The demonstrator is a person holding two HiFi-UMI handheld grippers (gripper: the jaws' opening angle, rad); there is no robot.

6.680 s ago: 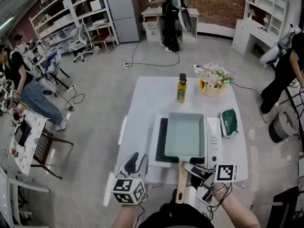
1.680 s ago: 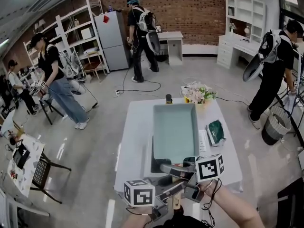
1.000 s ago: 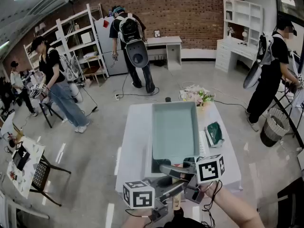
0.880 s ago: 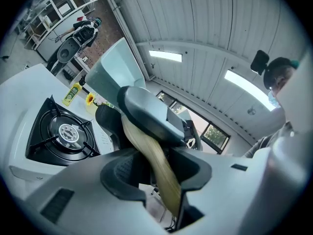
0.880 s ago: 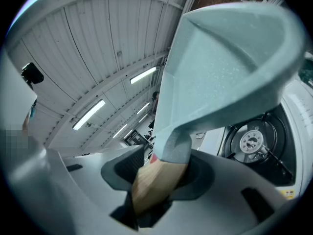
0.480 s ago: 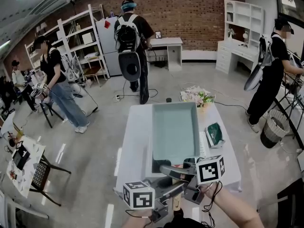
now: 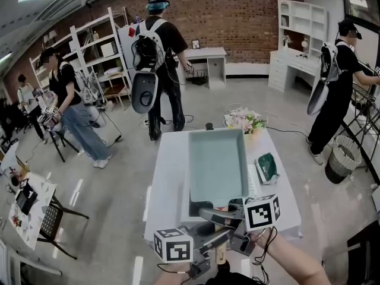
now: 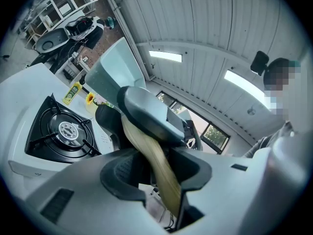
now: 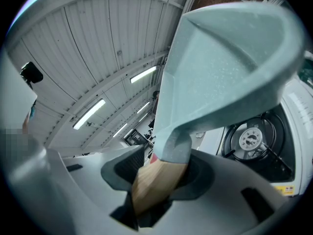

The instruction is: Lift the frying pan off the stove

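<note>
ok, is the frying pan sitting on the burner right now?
No: in the right gripper view the frying pan is held up in the air, tilted, and the bare burner shows below it.

This looks like a big open lab or studio hall rather than a real kitchen. A lone white bench (image 7: 169, 177) carrying a gas stove (image 8: 58, 131) stands in the middle of a bare concrete floor (image 7: 119, 177). Around it are a brick wall (image 7: 237, 10), white shelving (image 7: 95, 46), a fridge (image 7: 124, 40), white desks (image 7: 208, 55) and several people wearing backpack rigs (image 7: 157, 40). Overhead is a corrugated ceiling (image 8: 220, 28) with strip lights (image 8: 166, 56).
</note>
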